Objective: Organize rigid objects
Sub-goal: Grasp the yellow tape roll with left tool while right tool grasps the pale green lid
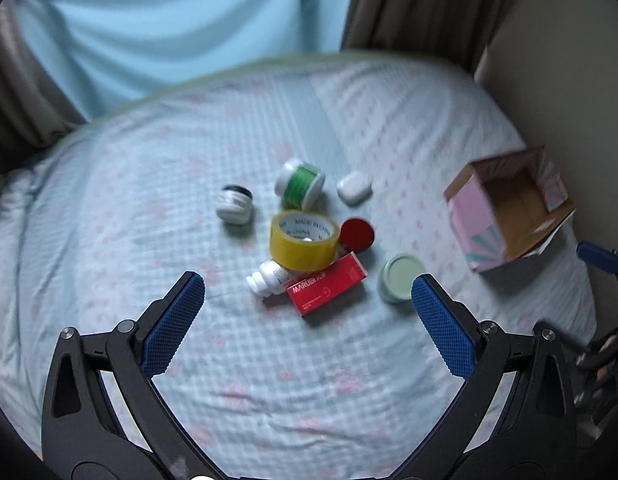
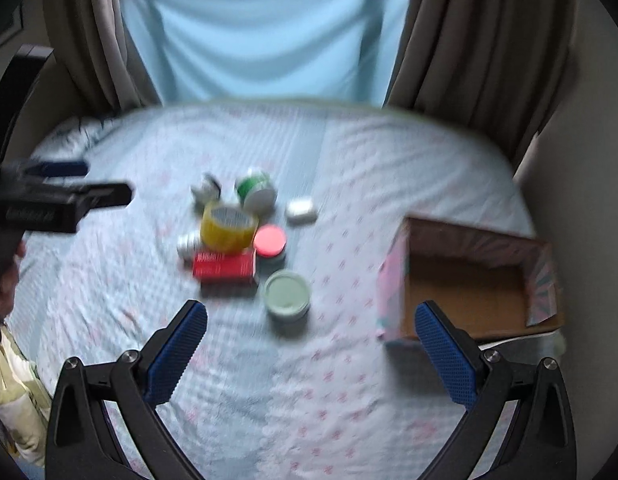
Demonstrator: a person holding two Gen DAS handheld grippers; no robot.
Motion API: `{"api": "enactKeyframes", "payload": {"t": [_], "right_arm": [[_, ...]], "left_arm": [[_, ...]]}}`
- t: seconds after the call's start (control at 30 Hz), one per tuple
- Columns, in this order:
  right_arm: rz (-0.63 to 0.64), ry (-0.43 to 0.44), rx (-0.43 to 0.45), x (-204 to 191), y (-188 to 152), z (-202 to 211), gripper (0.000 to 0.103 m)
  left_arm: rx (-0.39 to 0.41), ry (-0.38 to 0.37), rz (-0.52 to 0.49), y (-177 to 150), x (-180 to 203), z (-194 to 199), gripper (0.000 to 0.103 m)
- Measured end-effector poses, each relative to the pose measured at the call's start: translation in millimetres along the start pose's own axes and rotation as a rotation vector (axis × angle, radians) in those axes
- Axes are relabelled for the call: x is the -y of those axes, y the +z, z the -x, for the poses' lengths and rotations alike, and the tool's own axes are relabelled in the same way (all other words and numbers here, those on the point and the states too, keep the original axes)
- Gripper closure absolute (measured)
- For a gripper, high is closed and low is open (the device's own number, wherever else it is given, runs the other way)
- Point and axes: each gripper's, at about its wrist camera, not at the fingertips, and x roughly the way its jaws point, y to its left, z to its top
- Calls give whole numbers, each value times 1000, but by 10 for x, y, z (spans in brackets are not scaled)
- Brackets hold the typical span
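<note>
A cluster of small objects lies mid-bed: a yellow tape roll (image 1: 303,245) (image 2: 228,228), a red box (image 1: 327,288) (image 2: 224,266), a white pill bottle (image 1: 269,279), a red-lidded jar (image 1: 357,234) (image 2: 270,242), a pale green-lidded jar (image 1: 401,282) (image 2: 287,293), a green thread spool (image 1: 300,185) (image 2: 256,191), a white case (image 1: 354,187) (image 2: 301,210) and a small dark-lidded jar (image 1: 235,203). An open pink cardboard box (image 1: 509,208) (image 2: 469,280) stands at right. My left gripper (image 1: 307,289) is open and empty above the bed before the cluster. My right gripper (image 2: 311,316) is open and empty near the green-lidded jar.
The bed (image 1: 149,200) has a light blue patterned sheet. Brown curtains (image 2: 477,40) and a light blue drape (image 2: 261,32) hang behind it. A wall (image 1: 569,100) runs along the right. The left gripper's body shows at left in the right wrist view (image 2: 49,204).
</note>
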Motion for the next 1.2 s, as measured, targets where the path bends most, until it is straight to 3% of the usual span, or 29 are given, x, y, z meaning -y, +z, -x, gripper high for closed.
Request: {"api": "enactKeyframes", "payload": {"t": [0.23, 0.57, 0.77, 0.87, 0.97, 1.2], "right_arm": [[-25, -29, -170, -124, -3, -938, 0], [20, -31, -378, -168, -69, -2015, 0], [58, -26, -419, -167, -28, -2331, 3], [55, 8, -441, -159, -8, -2456, 16], [57, 63, -465, -166, -27, -2535, 38], [77, 47, -460, -207, -79, -2506, 38]], "left_arm": [[-165, -14, -52, 153, -40, -1178, 1], [-295, -12, -77, 244, 9, -2178, 1], [-351, -19, -68, 258, -24, -2505, 1], [-359, -43, -49, 256, -37, -2583, 5], [-363, -41, -60, 262, -49, -2599, 5], [-347, -18, -68, 261, -2, -2614, 6]]}}
